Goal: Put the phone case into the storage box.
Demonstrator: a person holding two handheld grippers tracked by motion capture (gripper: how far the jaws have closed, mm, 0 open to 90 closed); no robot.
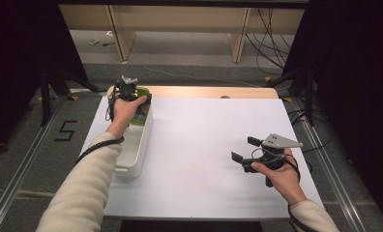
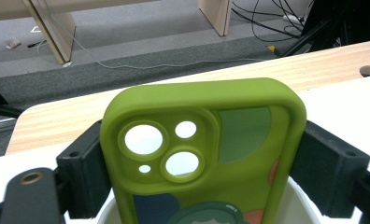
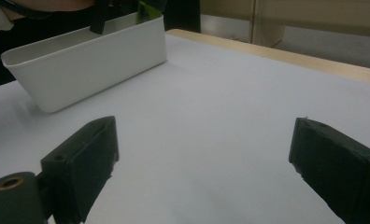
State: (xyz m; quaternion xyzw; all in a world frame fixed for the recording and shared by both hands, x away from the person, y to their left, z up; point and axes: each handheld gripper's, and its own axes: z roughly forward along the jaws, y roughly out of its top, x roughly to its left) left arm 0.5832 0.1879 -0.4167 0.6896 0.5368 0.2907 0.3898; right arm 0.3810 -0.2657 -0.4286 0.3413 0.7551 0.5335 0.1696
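High view: left tongs [image 1: 137, 102] sit over the far end of the white bin [image 1: 137, 145] at the worktop's [image 1: 204, 145] left side, clamped on a green phone case [image 1: 142, 116]. Right tongs [image 1: 243, 150] hover over bare worktop, well apart from the bin, jaws wide.

Left gripper view: phone case [image 2: 206, 158] upright between both jaws, pads touching its edges, camera cutouts up, bin rim below.

Right gripper view: right tongs [image 3: 202, 154] spread wide with only worktop between them; bin [image 3: 89, 65] farther off.
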